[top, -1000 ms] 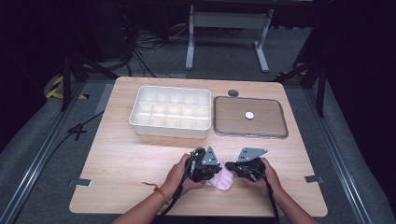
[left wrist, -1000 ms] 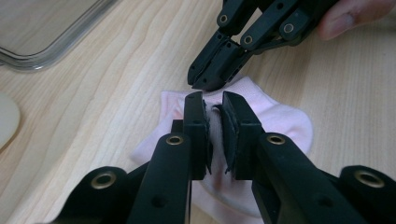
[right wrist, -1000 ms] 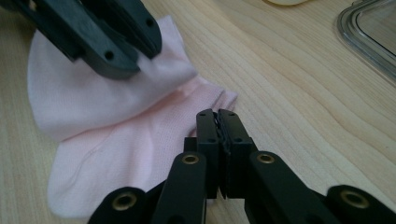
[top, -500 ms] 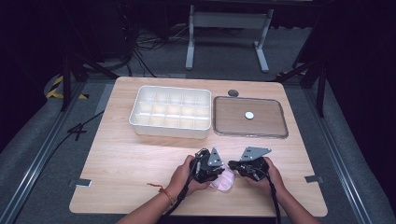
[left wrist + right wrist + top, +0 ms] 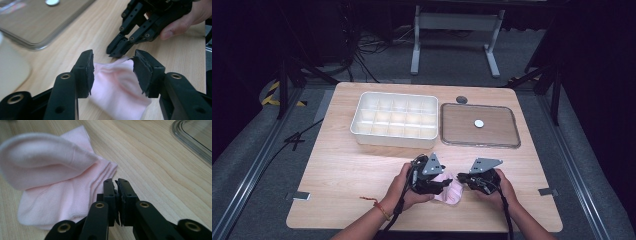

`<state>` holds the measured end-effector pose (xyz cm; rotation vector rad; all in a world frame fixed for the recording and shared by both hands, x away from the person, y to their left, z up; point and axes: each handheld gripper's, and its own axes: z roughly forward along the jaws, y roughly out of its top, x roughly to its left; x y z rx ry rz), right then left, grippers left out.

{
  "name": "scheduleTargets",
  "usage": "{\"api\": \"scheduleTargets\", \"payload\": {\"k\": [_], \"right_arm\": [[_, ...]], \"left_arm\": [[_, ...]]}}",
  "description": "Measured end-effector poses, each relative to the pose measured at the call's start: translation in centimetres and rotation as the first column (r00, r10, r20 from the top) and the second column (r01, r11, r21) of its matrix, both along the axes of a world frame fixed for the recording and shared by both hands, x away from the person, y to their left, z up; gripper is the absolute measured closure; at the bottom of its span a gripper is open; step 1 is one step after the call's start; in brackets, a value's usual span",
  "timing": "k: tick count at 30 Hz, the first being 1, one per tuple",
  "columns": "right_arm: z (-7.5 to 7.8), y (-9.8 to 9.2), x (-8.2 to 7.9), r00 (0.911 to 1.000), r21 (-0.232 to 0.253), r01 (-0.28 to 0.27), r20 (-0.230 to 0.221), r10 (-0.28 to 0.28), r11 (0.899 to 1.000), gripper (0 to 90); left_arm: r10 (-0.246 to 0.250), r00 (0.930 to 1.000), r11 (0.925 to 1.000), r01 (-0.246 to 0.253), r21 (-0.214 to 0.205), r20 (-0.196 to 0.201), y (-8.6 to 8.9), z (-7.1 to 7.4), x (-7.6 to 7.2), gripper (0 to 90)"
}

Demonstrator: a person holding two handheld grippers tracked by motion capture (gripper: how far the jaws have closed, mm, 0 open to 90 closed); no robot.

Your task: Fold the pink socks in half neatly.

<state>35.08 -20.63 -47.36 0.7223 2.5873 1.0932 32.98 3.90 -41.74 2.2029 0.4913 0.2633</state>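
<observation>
Pink knit sock, soft folds, on pale woodgrain table

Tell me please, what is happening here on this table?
A person works on a pink sock at the near edge of the wooden table, one gripper in each hand. The right gripper is shut at the sock's edge; whether it pinches fabric is hard to tell. The left gripper has just been opening, its jaws apart over the sock, not pressing it. Farther back stand a white divided box and its clear lid.
</observation>
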Motion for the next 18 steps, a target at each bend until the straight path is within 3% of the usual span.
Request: {"api": "scheduleTargets", "payload": {"k": [3, 4, 8, 12, 18], "right_arm": [[0.1, -0.1, 0.0, 1.0000, 0.001, 0.003, 0.003, -0.003, 1.000, 85.6], [0.2, -0.2, 0.0, 1.0000, 0.002, 0.005, 0.005, -0.005, 1.000, 85.6], [1.0, -0.8, -0.1, 0.9994, 0.021, 0.018, 0.030, -0.019, 1.000, 85.9], [2.1, -1.3, -0.6, 0.9983, 0.052, 0.019, 0.053, -0.022, 0.998, 86.1], [4.1, -0.7, -2.1, 0.9946, 0.104, -0.038, 0.100, 0.027, 0.994, 86.6]], "left_arm": [[-0.003, 0.9999, 0.9999, 0.002, 0.015, 0.017, 0.9, 0.1, -0.3, 55.5], [-0.023, 0.9996, 0.9996, 0.023, 0.014, 0.014, 1.5, -0.1, -0.4, 55.5], [-0.064, 0.9979, 0.9967, 0.064, 0.050, -0.004, 2.2, -1.6, -0.9, 65.0], [-0.094, 0.9951, 0.9923, 0.096, 0.078, -0.030, 1.7, -3.1, -1.1, 67.1], [-0.117, 0.9925, 0.9847, 0.120, 0.126, -0.036, 0.7, -4.3, -1.3, 67.3]]}}
